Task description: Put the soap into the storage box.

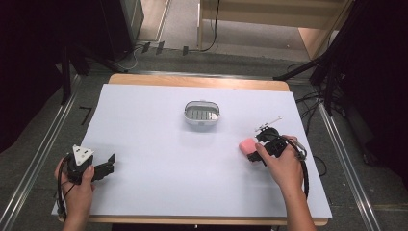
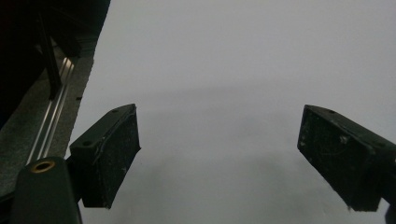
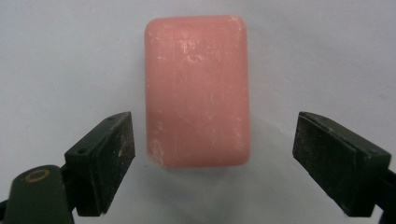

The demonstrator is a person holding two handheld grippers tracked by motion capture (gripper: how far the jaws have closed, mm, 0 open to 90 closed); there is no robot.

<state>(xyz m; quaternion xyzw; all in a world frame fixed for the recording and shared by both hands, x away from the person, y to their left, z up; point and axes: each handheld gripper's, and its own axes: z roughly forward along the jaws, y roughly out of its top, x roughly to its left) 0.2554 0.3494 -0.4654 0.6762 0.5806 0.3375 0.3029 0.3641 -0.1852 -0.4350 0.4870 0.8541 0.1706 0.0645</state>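
We see the pink soap bar (image 3: 197,91) lying flat on the white sheet (image 1: 159,159) that covers the tabletop, in the right half of it, nearer to the right edge than to the middle, and about halfway between the far edge and the near edge. The right gripper (image 1: 254,153) is held by the right hand (image 1: 284,166) and points toward the left, directly at the soap. In the right gripper view its two black jaws stand apart, one on each side of the near end of the bar; the left jaw is just beside the soap and the right jaw is a little further from it, and we see a gap on both sides, so the pads do not press on it. The soap dish (image 1: 202,113), a white oval with a slotted insert, stands near the centre of the tabletop, a bit toward the far edge, well apart from the soap. The left gripper (image 1: 109,165) is with the left hand (image 1: 79,185) close to the near left corner. In the left gripper view its jaws are wide apart over the bare sheet, with nothing between them.
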